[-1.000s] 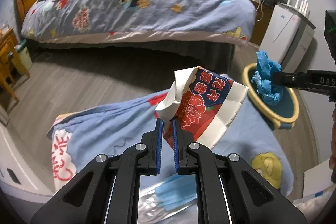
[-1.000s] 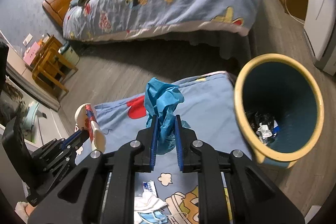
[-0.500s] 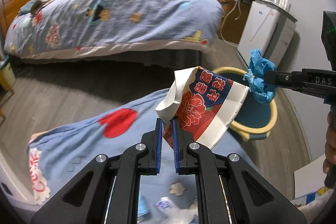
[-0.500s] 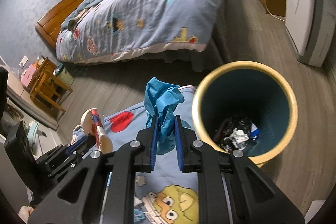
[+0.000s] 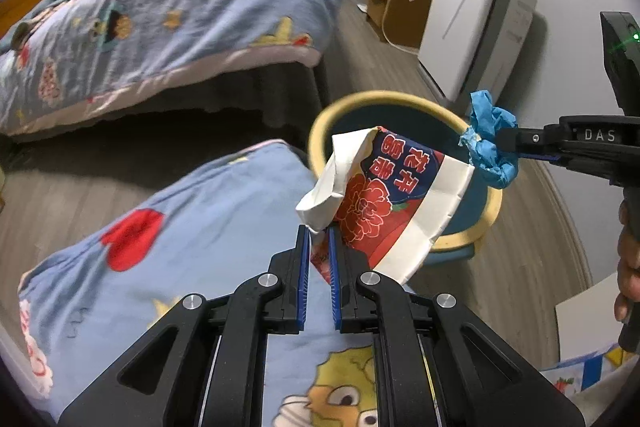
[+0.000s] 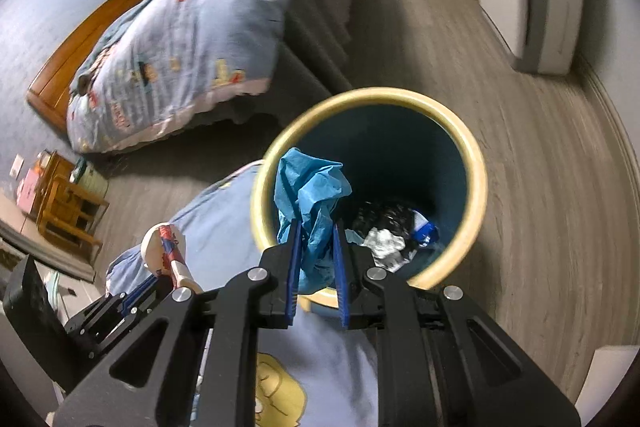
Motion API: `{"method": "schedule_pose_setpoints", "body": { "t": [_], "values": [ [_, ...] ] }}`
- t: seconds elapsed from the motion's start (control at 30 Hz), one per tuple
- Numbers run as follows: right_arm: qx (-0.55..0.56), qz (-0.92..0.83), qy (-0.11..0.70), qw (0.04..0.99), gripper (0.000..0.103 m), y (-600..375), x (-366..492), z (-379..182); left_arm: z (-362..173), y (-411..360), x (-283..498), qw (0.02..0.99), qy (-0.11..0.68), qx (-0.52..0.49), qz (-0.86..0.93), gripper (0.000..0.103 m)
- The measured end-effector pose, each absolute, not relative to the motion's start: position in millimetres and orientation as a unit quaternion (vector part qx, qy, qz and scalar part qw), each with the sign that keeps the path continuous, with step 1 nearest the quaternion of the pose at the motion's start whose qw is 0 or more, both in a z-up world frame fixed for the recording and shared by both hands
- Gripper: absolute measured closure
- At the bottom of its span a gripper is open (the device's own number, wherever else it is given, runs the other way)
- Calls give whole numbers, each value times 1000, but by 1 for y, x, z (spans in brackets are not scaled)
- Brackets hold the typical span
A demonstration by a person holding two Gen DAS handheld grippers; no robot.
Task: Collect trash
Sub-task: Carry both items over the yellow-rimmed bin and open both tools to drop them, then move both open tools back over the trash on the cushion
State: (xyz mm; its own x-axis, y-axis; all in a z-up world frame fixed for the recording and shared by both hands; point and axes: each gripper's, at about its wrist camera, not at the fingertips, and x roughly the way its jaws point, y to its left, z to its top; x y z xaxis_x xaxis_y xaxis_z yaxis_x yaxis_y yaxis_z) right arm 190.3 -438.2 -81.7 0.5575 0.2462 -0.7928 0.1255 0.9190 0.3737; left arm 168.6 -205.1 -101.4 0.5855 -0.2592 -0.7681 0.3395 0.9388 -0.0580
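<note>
The left tongs [image 5: 319, 239] are pinching a crushed paper cup [image 5: 384, 203] with red flowers, holding it in front of the yellow-rimmed bin [image 5: 400, 99]. The right tongs [image 6: 316, 231] are pinching a crumpled blue glove [image 6: 310, 195] over the bin's near rim [image 6: 478, 187]. Wrappers [image 6: 384, 245] are lying at the bottom. A patterned blanket [image 5: 180, 227] is spreading under both.

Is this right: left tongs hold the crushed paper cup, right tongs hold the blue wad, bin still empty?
Not empty. The right wrist view shows crumpled trash already at the bottom of the bin. The rest stands: left tongs grip the paper cup, right tongs the blue wad.
</note>
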Motion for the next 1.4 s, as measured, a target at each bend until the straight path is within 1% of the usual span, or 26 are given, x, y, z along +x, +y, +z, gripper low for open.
{"method": "schedule_pose_setpoints", "body": {
  "t": [0.23, 0.37, 0.6, 0.8, 0.83, 0.87, 0.9, 0.93, 0.97, 1.0, 1.03, 1.07, 1.1, 1.13, 1.17, 1.2, 1.23, 1.27, 1.3, 1.37, 1.4],
  "values": [
    [215, 14, 492, 844, 88, -456, 197, -105, -119, -238, 185, 879, 439, 72, -171, 93],
    [235, 4, 495, 837, 88, -463, 200, -112, -116, -255, 199, 878, 435, 79, -183, 93],
    [254, -3, 469, 846, 88, -468, 204, -110, -116, -270, 215, 881, 422, 89, -194, 93],
    [273, -8, 434, 858, 88, -474, 205, -103, -111, -268, 225, 889, 399, 71, -215, 93],
    [275, -8, 433, 858, 87, -475, 206, -103, -111, -268, 228, 887, 402, 65, -219, 90],
    [277, -9, 431, 859, 85, -475, 207, -103, -111, -268, 230, 885, 404, 59, -221, 87],
    [278, -9, 431, 859, 82, -476, 207, -103, -112, -266, 230, 886, 405, 53, -220, 81],
    [277, -12, 430, 859, 72, -476, 207, -103, -112, -265, 232, 887, 404, 51, -218, 70],
    [275, -15, 429, 860, 63, -476, 207, -103, -112, -264, 231, 888, 402, 49, -216, 65],
    [273, -17, 429, 861, 59, -476, 207, -103, -111, -263, 231, 890, 400, 48, -215, 59],
    [272, -19, 428, 861, 57, -476, 207, -102, -111, -261, 231, 891, 398, 49, -213, 57],
    [272, -20, 428, 861, 53, -476, 207, -102, -110, -260, 230, 893, 395, 50, -211, 55],
    [272, -21, 427, 862, 49, -476, 207, -101, -109, -258, 229, 894, 394, 50, -208, 49],
    [271, -22, 425, 863, 40, -476, 207, -99, -107, -255, 228, 896, 390, 47, -205, 40],
    [269, -23, 423, 865, 31, -475, 207, -97, -105, -252, 226, 898, 387, 44, -204, 37],
    [267, -25, 420, 867, 27, -475, 207, -95, -103, -250, 225, 899, 385, 42, -203, 29],
    [263, -26, 414, 871, 19, -475, 206, -90, -101, -247, 223, 901, 383, 40, -200, 21],
    [261, -27, 410, 874, 14, -474, 205, -86, -98, -244, 220, 903, 381, 40, -196, 17],
    [259, -27, 407, 875, 10, -473, 204, -83, -97, -242, 218, 904, 380, 40, -193, 12],
    [252, -31, 402, 880, 6, -471, 201, -76, -91, -235, 212, 907, 375, 34, -188, 11],
    [248, -33, 400, 882, 6, -471, 200, -73, -87, -231, 209, 908, 375, 32, -185, 10]
  ]
}}
